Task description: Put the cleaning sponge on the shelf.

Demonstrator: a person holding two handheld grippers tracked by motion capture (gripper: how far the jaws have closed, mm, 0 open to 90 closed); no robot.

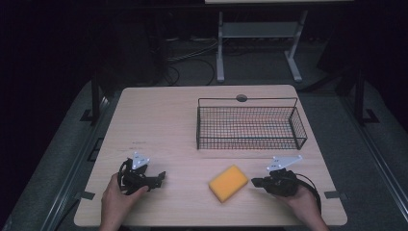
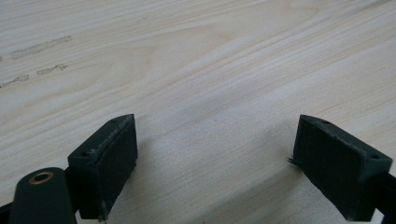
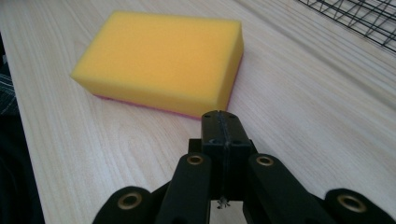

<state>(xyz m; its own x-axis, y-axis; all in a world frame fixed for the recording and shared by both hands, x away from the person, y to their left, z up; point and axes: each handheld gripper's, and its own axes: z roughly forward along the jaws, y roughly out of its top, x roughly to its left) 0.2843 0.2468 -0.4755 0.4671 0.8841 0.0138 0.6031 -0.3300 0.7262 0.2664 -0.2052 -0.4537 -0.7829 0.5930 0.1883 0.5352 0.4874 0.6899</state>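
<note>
1. Bare wood lies between the left gripper [image 1: 161, 177] and the yellow sponge [image 1: 228, 183], an open lane across the near half of the table [image 1: 159, 125].
2. The sponge sits just ahead of the right gripper [image 1: 254, 182], near it and directly in its path; its pressed-together jaws stop short of the near edge.
3. A wire basket [image 1: 250, 126] blocks the far right of the table; its walls stand upright and its top is open.
4. A clear strip of tabletop separates sponge and basket.
5. The far left of the table is unobstructed.
</note>
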